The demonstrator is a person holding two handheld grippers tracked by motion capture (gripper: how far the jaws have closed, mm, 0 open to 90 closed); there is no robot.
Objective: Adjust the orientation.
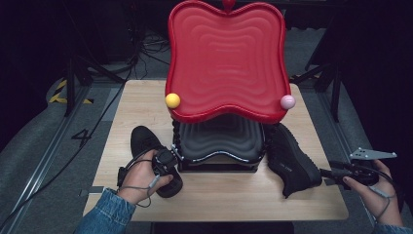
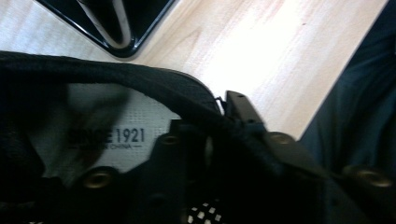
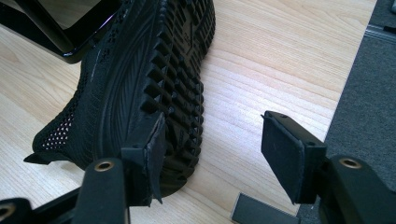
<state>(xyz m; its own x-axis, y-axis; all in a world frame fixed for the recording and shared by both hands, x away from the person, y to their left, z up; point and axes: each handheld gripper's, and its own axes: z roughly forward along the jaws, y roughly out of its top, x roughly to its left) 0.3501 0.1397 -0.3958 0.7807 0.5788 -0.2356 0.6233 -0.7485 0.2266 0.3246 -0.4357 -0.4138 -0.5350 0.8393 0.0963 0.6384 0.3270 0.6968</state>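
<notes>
Wooden table (image 1: 219, 195): left tool (image 2: 215, 135) seemingly clamps shoe collar (image 2: 140, 79) (dim view); right tool (image 3: 210, 140) apart beside sole (image 3: 154, 70).

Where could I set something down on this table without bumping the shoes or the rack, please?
Free wood: the front strip of the table between the left shoe and right shoe, and the far-left patch beside the red rack. Crowded: the centre, and around both tongs.

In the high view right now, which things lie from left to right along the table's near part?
Left shoe with the left gripper at it → black shelf under the red tray → right shoe → right gripper.
</notes>
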